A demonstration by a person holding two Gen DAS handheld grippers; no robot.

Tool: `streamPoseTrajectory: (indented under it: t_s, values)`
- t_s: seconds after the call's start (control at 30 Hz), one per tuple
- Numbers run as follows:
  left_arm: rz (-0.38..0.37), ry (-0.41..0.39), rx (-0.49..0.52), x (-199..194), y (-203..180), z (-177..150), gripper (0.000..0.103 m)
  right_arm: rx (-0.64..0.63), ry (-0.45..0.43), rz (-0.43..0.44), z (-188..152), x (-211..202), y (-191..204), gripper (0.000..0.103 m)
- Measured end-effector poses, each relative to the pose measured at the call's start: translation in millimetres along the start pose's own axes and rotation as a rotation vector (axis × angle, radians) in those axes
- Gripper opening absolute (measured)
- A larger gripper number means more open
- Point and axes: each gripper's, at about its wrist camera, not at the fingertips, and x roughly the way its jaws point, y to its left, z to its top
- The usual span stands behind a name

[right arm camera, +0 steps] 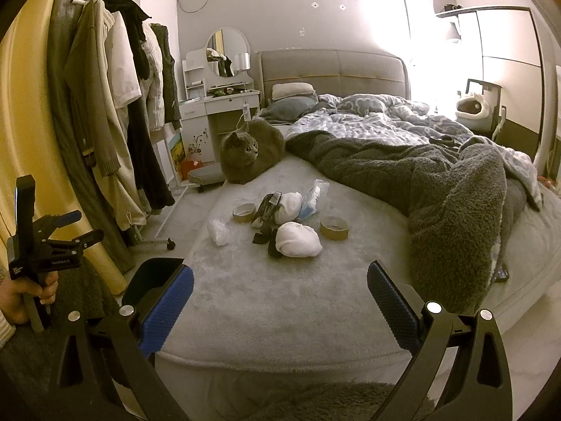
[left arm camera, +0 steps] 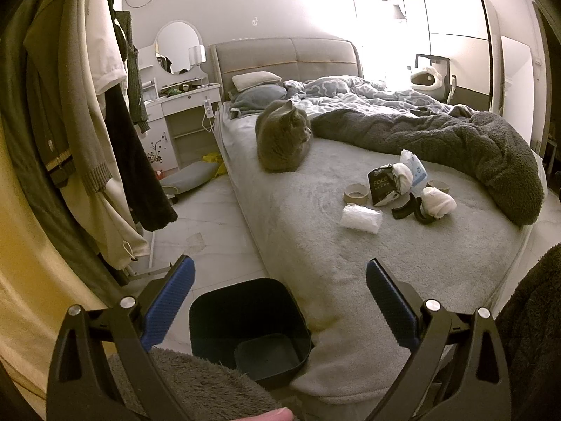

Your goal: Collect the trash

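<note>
Trash lies in a cluster on the grey bed: two cardboard tape rolls point(right arm camera: 243, 212) point(right arm camera: 334, 227), two white wads point(right arm camera: 298, 240) point(left arm camera: 438, 201), a crumpled plastic wrap point(left arm camera: 361, 219) point(right arm camera: 218, 231), a black packet point(left arm camera: 384, 184), a blue-white packet point(right arm camera: 312, 198) and black curved pieces point(left arm camera: 403, 208). A black bin point(left arm camera: 250, 322) point(right arm camera: 154, 277) stands on the floor at the bed's near corner. My left gripper point(left arm camera: 279, 273) hangs open above the bin, holding nothing. My right gripper point(right arm camera: 280, 277) is open over the bed's near edge, well short of the trash.
A grey cat point(left arm camera: 280, 137) point(right arm camera: 250, 151) sits on the bed just behind the trash. A dark fleece blanket point(right arm camera: 438, 203) is heaped to the right. Hanging clothes point(left arm camera: 87, 122) fill the left side, with a white dressing table point(right arm camera: 214, 115) behind. A hand holds the left gripper point(right arm camera: 84, 226).
</note>
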Motion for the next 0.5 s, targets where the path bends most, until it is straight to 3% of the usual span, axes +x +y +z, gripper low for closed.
streamPoseTrajectory:
  t_s: [0.5]
  values:
    - [0.001,0.000,0.001,-2.9,0.6,1.9,0.100,0.001,0.002,0.000,0.2,0.5,0.4,0.100]
